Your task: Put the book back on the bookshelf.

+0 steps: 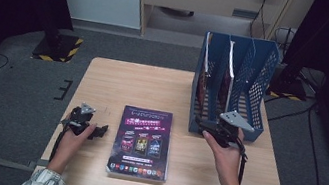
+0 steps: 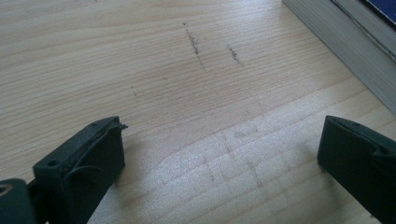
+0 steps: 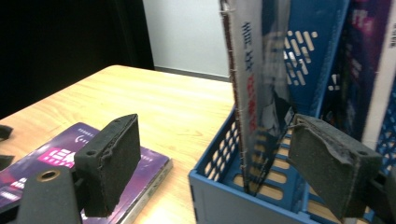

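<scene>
From the high view you see your right hand-held gripper point(image 1: 213, 131) at the front wall of the blue file rack point(image 1: 262, 73), which stands at the far right of the worktop point(image 1: 129, 81). Its own view shows what the high one cannot: the jaws are spread, one outside the rack's front wall, one over it, with the spine of an upright book point(image 3: 252, 93) between them and not pinched. That book stands on end, long axis vertical, spine facing you. A second book point(image 1: 142, 142) lies flat mid-worktop, long axis running away from you. Your left hand-held gripper point(image 1: 90, 128) rests beside it, jaws spread over bare wood, the book's page edge point(image 2: 345, 56) just ahead.
</scene>
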